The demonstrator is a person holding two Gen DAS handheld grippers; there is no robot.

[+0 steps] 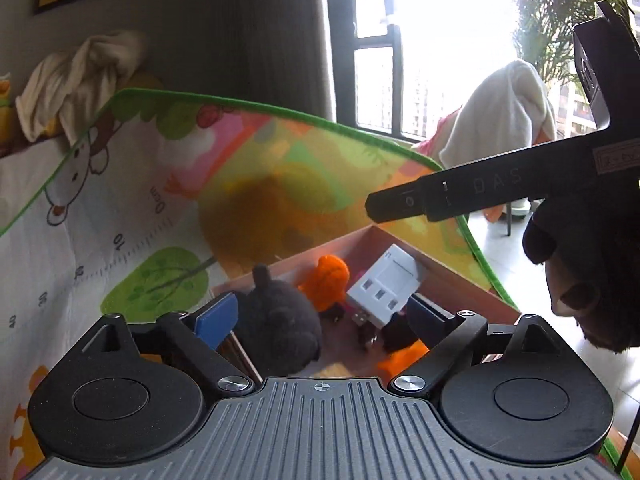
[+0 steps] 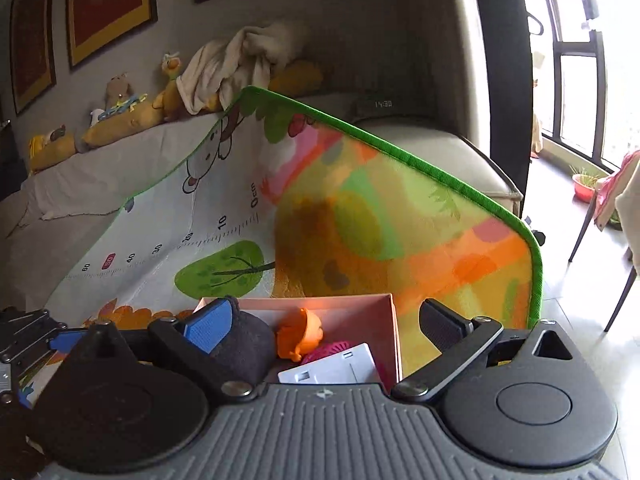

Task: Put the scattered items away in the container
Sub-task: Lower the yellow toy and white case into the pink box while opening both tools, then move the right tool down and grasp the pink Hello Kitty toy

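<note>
Box [image 1: 440,264] on mat already holds dark plush [image 1: 280,328], orange toy [image 1: 326,284], white adapter [image 1: 384,288]; both grippers' fingers released, empty; no strays visible.

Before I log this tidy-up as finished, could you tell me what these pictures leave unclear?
- Box floor, left wrist view: near part hidden behind the gripper body.
- Pink item, right wrist view: mostly covered by the white adapter; unidentifiable.
- Mat nearer the cameras: hidden, so leftover items cannot be ruled out.
</note>
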